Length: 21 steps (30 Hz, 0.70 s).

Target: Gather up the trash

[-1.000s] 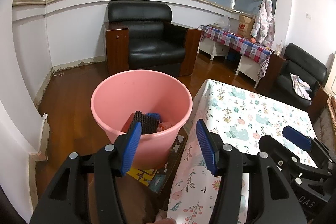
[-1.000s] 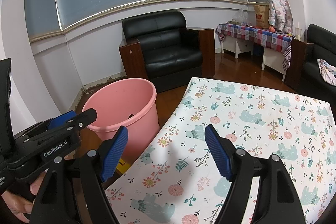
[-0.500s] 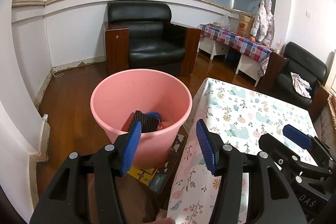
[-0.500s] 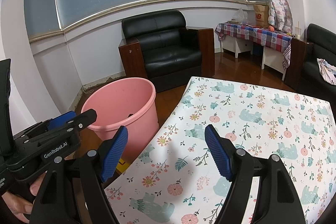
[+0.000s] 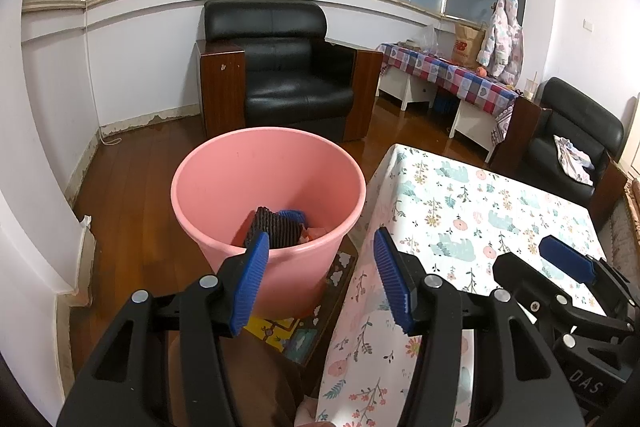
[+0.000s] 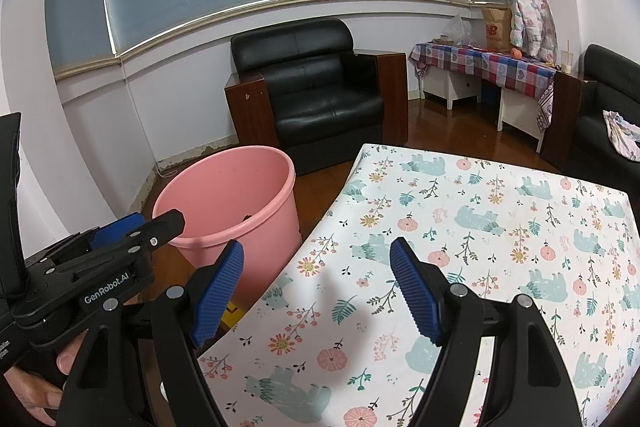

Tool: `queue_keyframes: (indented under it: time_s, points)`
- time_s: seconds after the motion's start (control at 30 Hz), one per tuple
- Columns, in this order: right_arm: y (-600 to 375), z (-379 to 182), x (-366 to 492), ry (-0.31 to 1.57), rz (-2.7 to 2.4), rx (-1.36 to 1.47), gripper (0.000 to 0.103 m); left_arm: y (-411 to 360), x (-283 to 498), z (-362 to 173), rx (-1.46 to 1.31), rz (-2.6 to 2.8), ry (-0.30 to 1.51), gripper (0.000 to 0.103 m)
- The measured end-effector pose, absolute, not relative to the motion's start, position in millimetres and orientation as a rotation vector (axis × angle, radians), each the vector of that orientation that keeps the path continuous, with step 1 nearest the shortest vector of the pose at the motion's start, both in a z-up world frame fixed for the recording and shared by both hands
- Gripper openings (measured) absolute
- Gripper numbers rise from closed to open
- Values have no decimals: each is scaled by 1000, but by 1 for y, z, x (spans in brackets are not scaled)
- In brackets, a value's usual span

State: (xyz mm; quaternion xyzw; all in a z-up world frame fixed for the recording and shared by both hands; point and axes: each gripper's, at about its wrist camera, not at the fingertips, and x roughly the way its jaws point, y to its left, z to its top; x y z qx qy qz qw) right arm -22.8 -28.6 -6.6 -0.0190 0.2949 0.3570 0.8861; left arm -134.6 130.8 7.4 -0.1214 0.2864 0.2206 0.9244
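Inside the round pink plastic bucket (image 5: 268,187) lie a dark ribbed piece (image 5: 276,227) and other scraps; the flowered counter (image 6: 500,247) beside it looks bare; the left gripper (image 5: 318,277) and right gripper (image 6: 316,287) are spread, holding nothing; the job looks nearly done.

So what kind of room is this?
Probably a lived-in sitting room at home: a black armchair by the wall, a side table with a checked cloth, and a child's jacket hanging up.
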Motion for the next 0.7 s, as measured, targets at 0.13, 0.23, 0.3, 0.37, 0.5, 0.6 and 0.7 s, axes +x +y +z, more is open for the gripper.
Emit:
queue_keyframes:
  time_s: [0.13, 0.23, 0.3, 0.37, 0.5, 0.6, 0.7]
  points:
    - [-29, -6, -23, 613, 742, -40, 74, 131, -136, 4, -256, 448, 596, 55]
    - [-29, -6, -23, 614, 741, -39, 74, 132, -137, 4, -259, 448, 599, 55]
    - [-28, -6, -23, 614, 742, -40, 74, 133, -137, 4, -259, 446, 599, 55]
    - [-29, -6, -23, 614, 742, -41, 74, 134, -136, 4, -260, 446, 602, 55]
    - [-30, -6, -23, 615, 741, -39, 74, 134, -135, 2, -261, 446, 608, 55]
    - [-35, -9, -24, 617, 738, -34, 74, 134, -133, 2, -261, 447, 616, 55]
    - [-44, -12, -25, 621, 737, -29, 74, 134, -133, 2, -258, 454, 617, 55]
